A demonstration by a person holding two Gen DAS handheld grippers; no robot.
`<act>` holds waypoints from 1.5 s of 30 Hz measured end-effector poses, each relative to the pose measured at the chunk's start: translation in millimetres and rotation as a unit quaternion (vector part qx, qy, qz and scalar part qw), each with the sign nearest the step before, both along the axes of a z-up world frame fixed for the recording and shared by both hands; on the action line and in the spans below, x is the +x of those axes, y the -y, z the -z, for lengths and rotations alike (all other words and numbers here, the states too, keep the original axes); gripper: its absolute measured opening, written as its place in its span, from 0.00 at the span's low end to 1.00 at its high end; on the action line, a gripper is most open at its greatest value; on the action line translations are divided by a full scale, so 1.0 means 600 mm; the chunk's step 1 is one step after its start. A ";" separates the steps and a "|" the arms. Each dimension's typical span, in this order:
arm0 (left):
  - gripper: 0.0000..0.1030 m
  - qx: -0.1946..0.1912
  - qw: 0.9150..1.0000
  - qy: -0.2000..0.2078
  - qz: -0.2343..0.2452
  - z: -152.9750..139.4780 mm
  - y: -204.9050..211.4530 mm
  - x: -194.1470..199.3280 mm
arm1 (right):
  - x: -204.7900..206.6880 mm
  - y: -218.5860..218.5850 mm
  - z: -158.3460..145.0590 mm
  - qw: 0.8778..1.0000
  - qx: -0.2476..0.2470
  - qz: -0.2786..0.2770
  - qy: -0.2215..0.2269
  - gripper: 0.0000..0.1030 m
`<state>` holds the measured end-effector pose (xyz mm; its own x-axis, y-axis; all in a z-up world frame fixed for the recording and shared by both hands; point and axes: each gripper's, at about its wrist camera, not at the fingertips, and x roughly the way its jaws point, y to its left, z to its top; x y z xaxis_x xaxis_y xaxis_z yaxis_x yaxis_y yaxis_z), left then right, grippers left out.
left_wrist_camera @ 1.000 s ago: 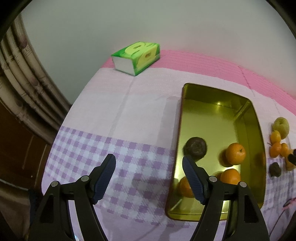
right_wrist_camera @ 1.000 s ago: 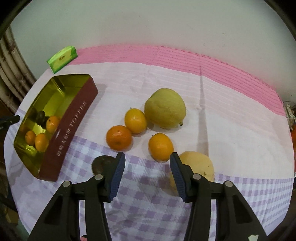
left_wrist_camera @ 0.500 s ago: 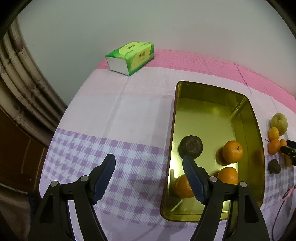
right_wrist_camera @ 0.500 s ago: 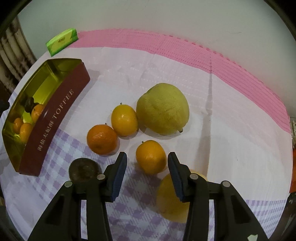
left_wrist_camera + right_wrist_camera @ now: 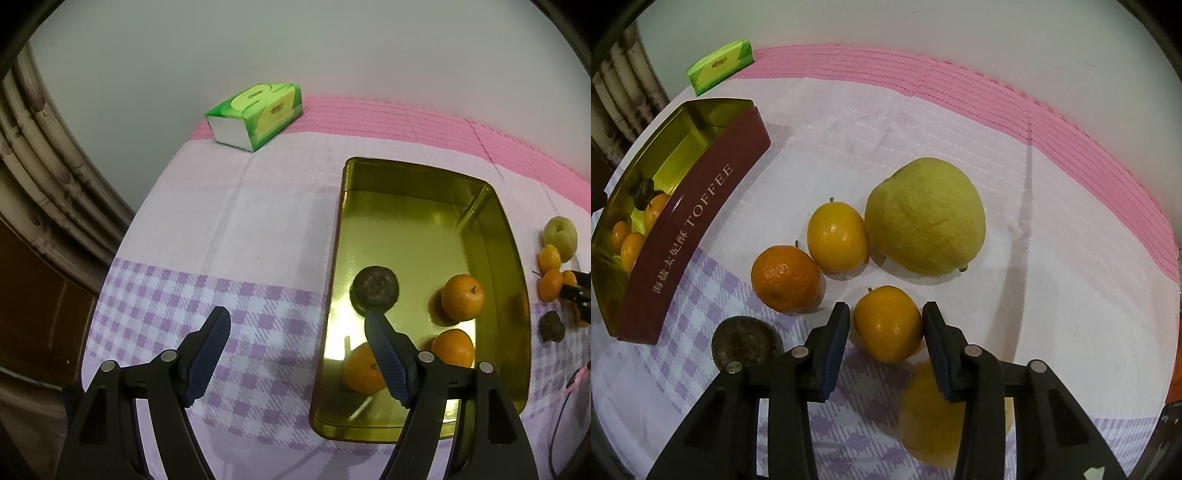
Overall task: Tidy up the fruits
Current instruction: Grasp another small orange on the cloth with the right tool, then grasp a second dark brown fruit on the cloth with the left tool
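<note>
right hand-held gripper (image 5: 884, 325) | straddles round glossy mandarin (image 5: 887, 323) | unclamped

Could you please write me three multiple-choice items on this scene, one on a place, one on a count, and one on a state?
1. The green tissue box lies
A. inside the tin
B. at the table's far edge
C. between the fruits

2. Oranges in the gold tin:
A. one
B. three
C. five

3. The right claw is
A. open around an orange
B. shut on a pear
C. inside the tin

Answers: 1 B, it sits by the wall; 2 B, three beside one dark fruit; 3 A, the fingers flank the orange with visible gaps.
</note>
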<state>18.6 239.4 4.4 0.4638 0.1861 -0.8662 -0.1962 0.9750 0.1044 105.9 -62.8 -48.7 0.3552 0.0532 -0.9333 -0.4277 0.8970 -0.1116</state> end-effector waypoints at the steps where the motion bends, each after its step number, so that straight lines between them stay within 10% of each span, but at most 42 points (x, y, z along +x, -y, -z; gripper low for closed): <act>1: 0.73 0.001 1.000 -0.001 0.001 -0.002 0.004 0.000 | -0.001 0.000 0.001 1.000 -0.003 -0.002 -0.001 0.37; 18: 0.73 -0.033 0.997 -0.004 0.073 -0.030 0.131 0.009 | -0.025 -0.008 -0.023 0.999 0.032 0.016 0.031 0.33; 45: 0.73 -0.071 0.969 -0.060 0.227 0.018 0.379 0.053 | -0.161 0.058 -0.035 0.986 0.114 0.121 0.014 0.34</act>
<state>50.4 11.9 -6.7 0.3634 -0.1388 -0.9212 0.2623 0.9641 -0.0418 9.4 -97.5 -27.8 0.4090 0.1716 -0.8962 -0.1978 0.9755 0.0966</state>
